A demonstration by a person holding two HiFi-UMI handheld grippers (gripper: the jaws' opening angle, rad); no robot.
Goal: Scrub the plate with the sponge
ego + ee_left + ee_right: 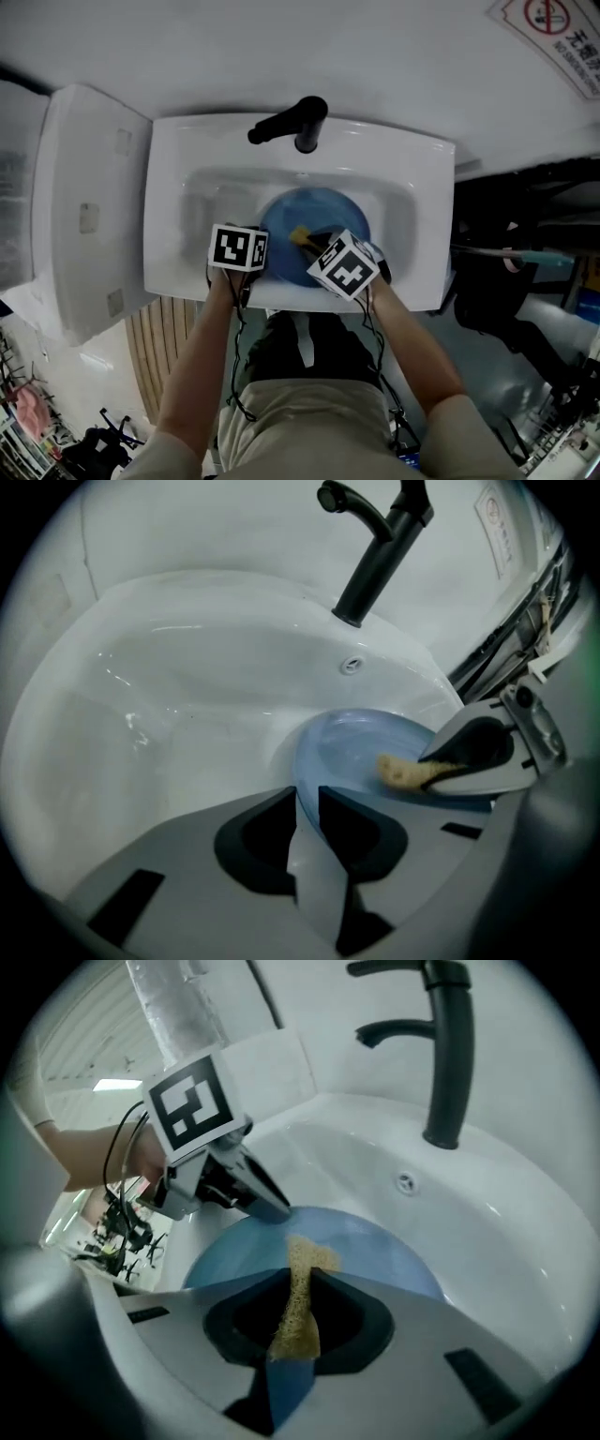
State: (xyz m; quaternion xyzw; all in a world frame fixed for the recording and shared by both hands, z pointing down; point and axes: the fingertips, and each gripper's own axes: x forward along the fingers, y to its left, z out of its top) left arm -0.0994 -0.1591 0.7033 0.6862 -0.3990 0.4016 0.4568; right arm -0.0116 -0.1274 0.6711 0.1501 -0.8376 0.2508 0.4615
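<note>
A round blue plate (323,208) lies in the white sink basin (187,187). My left gripper (266,242) is at the plate's left rim. In the left gripper view that rim (302,780) runs between the jaws of the left gripper (305,803), which stand slightly apart around it. My right gripper (314,242) is shut on a yellow sponge (300,1307), whose tip rests on the plate (375,1251). The left gripper view shows the sponge (401,771) sticking out of the right gripper (441,766) over the plate (361,747). The left gripper (272,1211) touches the plate's far rim in the right gripper view.
A black faucet (295,122) stands at the back of the sink, its spout reaching left over the basin. A white panel (84,206) stands left of the sink. The person's legs are close against the sink's front edge.
</note>
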